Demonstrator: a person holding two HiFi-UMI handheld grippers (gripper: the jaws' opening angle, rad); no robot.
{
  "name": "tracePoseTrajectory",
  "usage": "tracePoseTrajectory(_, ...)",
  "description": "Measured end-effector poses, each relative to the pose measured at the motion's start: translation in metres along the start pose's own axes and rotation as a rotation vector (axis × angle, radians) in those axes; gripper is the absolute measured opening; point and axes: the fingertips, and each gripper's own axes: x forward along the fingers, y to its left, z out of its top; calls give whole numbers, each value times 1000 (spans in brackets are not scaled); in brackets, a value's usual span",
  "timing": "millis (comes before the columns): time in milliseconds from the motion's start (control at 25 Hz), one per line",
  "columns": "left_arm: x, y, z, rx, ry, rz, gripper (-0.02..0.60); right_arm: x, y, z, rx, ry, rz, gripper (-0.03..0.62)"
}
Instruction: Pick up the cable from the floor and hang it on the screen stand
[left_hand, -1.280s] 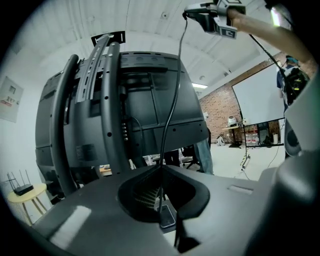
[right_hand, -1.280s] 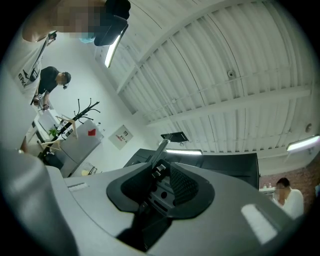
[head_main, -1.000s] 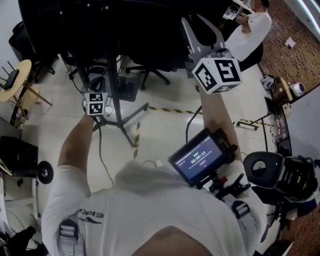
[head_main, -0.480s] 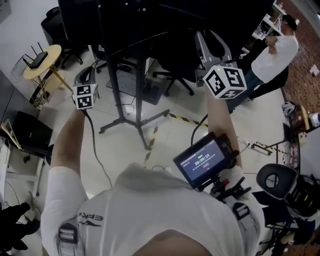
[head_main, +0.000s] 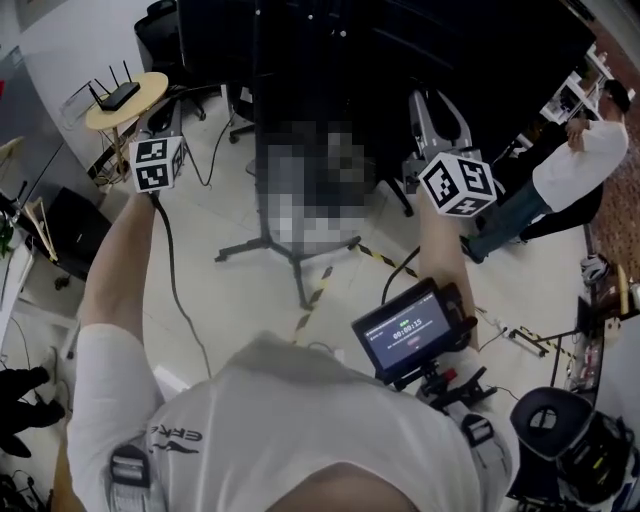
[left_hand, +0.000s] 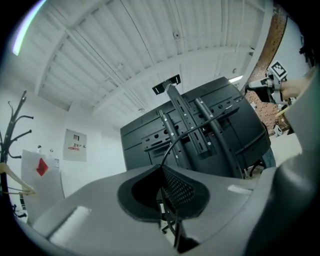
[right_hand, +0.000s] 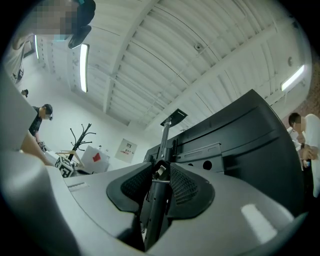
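Two grippers pointed a little upward at the rear of the black screen (right_hand: 240, 145), and both were loaded. The left gripper (left_hand: 162, 172) had its jaws pressed together on the thin black cable (left_hand: 171, 146), which arched out of the pads toward the mounting rails. In the head view the cable also trailed from that hand down past the arm toward the floor (head_main: 250, 305). The right gripper (right_hand: 159, 172) had its jaws part-way spread, pinching a dark oblong block (right_hand: 154, 200) with a pale tag. I judged the block to be the cable's plug or adapter end. Holding the run at two places likely kept a slack span between the hands, ready to drape over the screen stand (right_hand: 165, 137). Its post rose straight ahead of the right jaws. The cable was off the floor at both grips but not yet hung.

Underfoot lay pale glossy flooring, crossed by yellow-and-black hazard tape (head_main: 318, 287) near the stand's feet. A round side table (head_main: 150, 88) carrying a router (head_main: 118, 95) stood toward the far left. A bystander (head_main: 585, 170) stood at the far right, and a white ribbed ceiling (left_hand: 125, 55) ran overhead.
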Motion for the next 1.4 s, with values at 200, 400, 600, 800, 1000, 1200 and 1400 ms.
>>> tracePoseTrajectory(200,-5,26,29,-13,-36,41,8,5,6,-3,10,-4,15,124)
tracePoseTrajectory(400,-7,38,52,-22,-66,65,8,6,7,-5,10,-1,19,124)
tracePoseTrajectory(600,-8,42,65,-19,-91,79,8,6,5,-8,1,-7,22,124)
tracePoseTrajectory(800,-10,41,81,-10,-128,80,8,0,0,-9,-7,-23,18,123)
tracePoseTrajectory(1000,13,43,106,-7,-155,99,8,12,-15,-9,-72,-35,14,123)
tracePoseTrajectory(1200,35,36,129,-11,-182,103,8,15,-33,-5,-116,-47,6,121)
tracePoseTrajectory(1400,62,29,131,-12,-199,70,8,15,-44,-7,-151,-41,-27,121)
